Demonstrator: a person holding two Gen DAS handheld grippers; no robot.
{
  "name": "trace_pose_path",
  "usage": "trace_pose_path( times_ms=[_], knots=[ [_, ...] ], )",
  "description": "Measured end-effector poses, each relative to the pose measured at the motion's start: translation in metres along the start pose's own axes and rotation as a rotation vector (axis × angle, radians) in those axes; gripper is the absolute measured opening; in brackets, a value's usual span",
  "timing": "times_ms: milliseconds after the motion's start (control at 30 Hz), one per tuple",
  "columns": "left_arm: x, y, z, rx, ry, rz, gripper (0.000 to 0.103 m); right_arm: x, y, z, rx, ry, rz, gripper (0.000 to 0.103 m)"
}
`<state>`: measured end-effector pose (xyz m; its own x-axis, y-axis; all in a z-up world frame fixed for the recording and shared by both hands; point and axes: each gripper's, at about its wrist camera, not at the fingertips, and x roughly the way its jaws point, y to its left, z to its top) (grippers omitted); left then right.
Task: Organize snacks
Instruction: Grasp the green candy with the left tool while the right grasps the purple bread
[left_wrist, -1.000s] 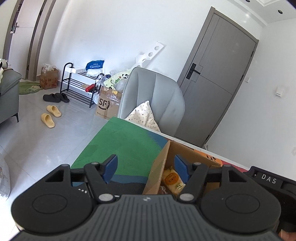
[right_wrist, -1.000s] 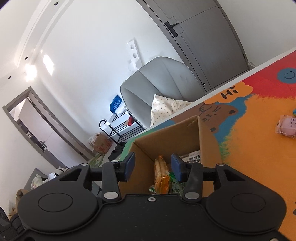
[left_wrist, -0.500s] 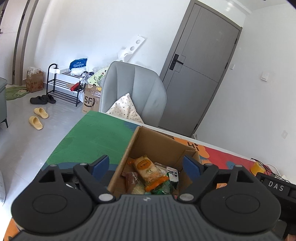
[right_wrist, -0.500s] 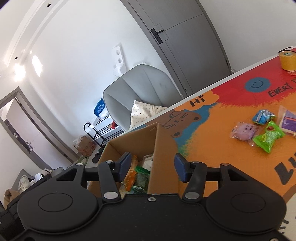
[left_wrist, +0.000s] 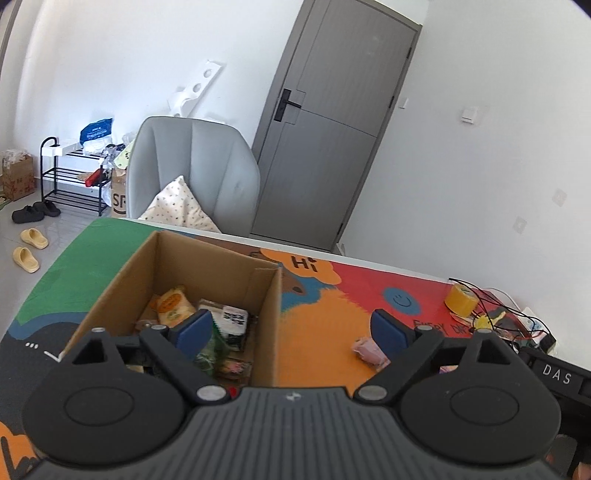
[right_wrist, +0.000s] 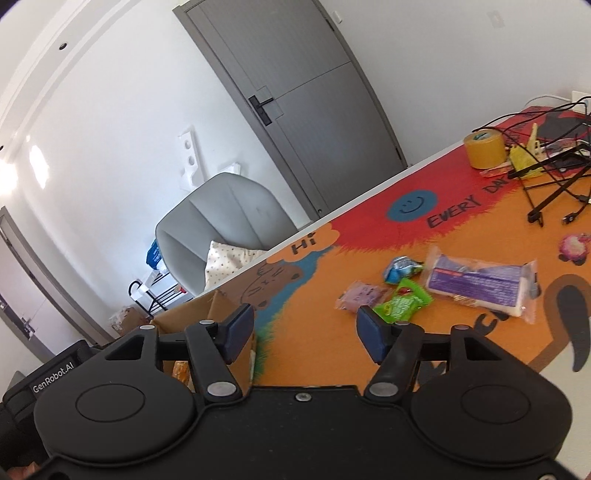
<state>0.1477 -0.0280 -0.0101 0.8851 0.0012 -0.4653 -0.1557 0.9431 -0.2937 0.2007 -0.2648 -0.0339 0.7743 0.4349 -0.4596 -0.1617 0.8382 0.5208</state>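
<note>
Cardboard box (left_wrist: 207, 266) holds several packets; pink (right_wrist: 360, 297), green (right_wrist: 402, 304), blue (right_wrist: 400, 267), purple (right_wrist: 480, 282) snacks remain on tabletop (right_wrist: 332, 343); my left fingers (left_wrist: 194, 328) and right fingers (right_wrist: 371, 334) spread, empty.

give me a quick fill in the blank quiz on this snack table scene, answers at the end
1. The snacks already sorted lie inside the cardboard ____.
2. The green snack packet lies on the ____ part of the table mat.
3. Both the left claw and the right claw are ____ and hold nothing.
4. The word beside the tape roll side smiley reads "____".

Answers: box; orange; open; EVERY
</note>
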Motion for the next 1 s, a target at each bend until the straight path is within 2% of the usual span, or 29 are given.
trace_pose_path(
  times_ms=[167,533,800,1000],
  knots=[
    [0.014,-0.033,-0.006,0.031,0.026,-0.052,0.092,-0.013,-0.034,0.008,0.030,-0.027,-0.034,0.062],
    [0.060,-0.092,-0.015,0.100,0.077,-0.094,0.088,-0.014,-0.097,0.024,0.086,-0.061,-0.087,0.062],
    [0.100,-0.115,-0.024,0.135,0.134,-0.082,0.068,0.012,-0.125,0.035,0.099,-0.046,-0.102,0.062],
    [0.128,-0.125,-0.035,0.149,0.186,-0.088,0.059,0.038,-0.138,0.037,0.099,-0.007,-0.108,0.061]
  ],
)
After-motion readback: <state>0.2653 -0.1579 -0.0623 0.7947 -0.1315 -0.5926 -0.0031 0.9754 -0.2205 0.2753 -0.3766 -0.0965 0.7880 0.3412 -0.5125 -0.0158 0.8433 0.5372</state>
